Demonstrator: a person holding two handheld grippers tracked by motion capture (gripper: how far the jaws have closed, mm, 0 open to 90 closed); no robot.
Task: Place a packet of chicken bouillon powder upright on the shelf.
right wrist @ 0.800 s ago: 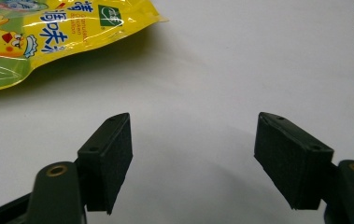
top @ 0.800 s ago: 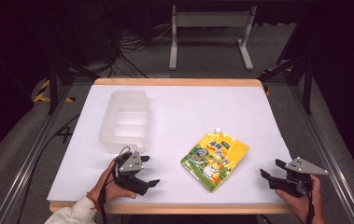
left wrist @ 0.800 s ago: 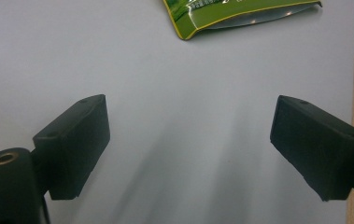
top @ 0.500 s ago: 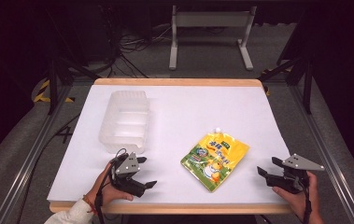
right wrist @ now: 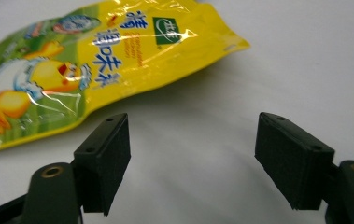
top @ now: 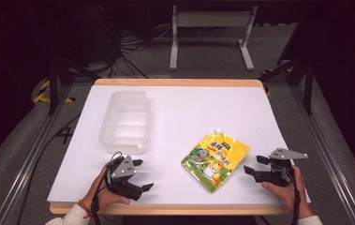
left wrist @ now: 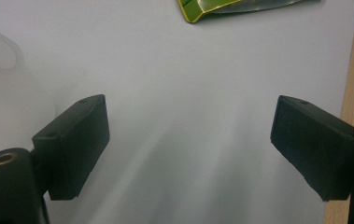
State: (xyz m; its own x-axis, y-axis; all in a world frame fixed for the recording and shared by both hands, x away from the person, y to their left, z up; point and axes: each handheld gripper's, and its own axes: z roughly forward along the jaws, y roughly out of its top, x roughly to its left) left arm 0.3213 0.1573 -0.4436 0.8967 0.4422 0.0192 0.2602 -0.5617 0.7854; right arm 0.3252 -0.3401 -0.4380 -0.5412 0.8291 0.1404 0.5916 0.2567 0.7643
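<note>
Yellow pouch lies flat on the table, its long axis going diagonally from the spout far away to the near corner. The right gripper is just beside its near-right edge, jaws spread and empty. The left gripper, also spread and empty, is farther off, near the tray.

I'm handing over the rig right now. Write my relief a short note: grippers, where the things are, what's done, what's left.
Left gripper: open, empty, near the front edge of the table.
Right gripper: open, empty, just right of the yellow pouch, not touching it.
Pouch lies flat on the table, front right of centre. Clear plastic tray stands empty at back left.
Done: nothing gripped yet.
Left: probably grasp the pouch with the right gripper; the tray looks like its likely destination.
</note>
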